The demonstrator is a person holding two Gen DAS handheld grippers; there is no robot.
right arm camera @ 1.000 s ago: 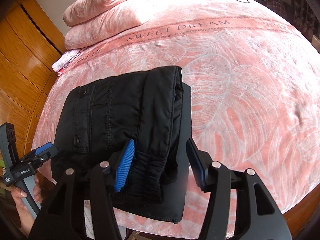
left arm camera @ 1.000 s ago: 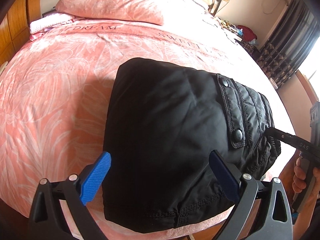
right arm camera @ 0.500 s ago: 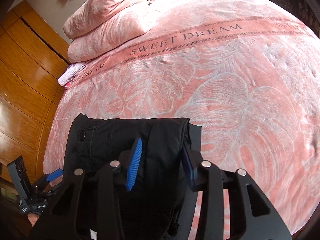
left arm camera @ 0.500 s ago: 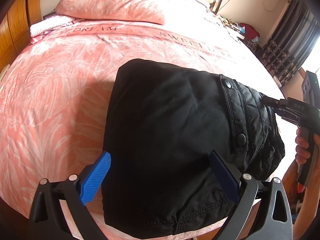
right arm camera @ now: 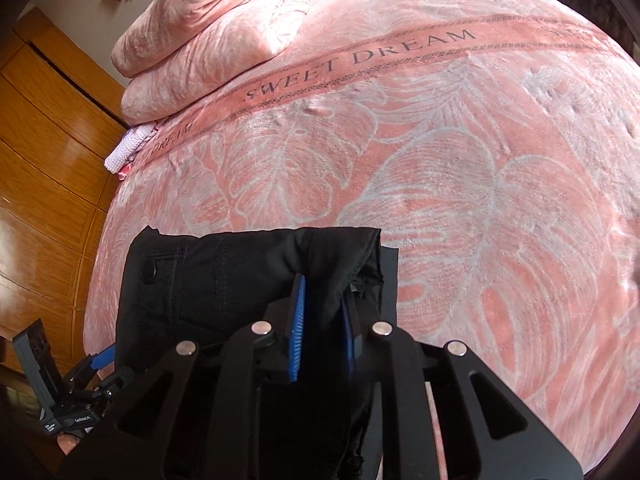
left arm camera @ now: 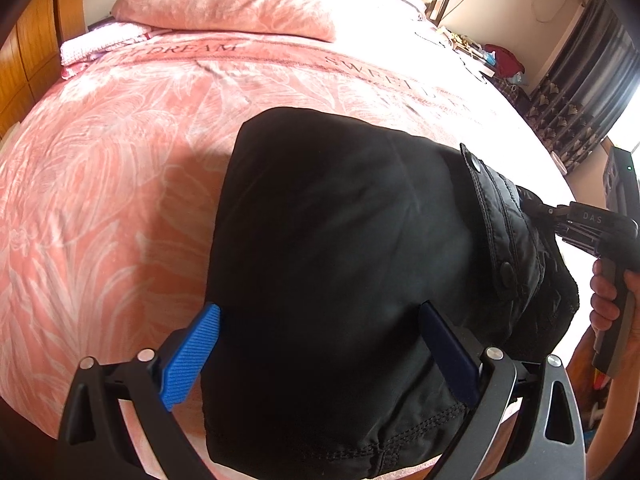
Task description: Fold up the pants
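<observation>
"SWEET DREAM" on bedspread (right arm camera: 460, 128); "DAS" on right gripper (left arm camera: 538, 210).

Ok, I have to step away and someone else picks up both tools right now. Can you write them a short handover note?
Left tool: open, its fingers either side of the near edge of the pants, gripping nothing.
Right tool: shut on a thick fold at the pants' edge.
Pants: black, already folded into a compact bundle at the near edge of the pink bed.
Done: the main folds.
Left: probably one last fold or a tidy-up with the pinched edge, then release and smooth flat.
</observation>
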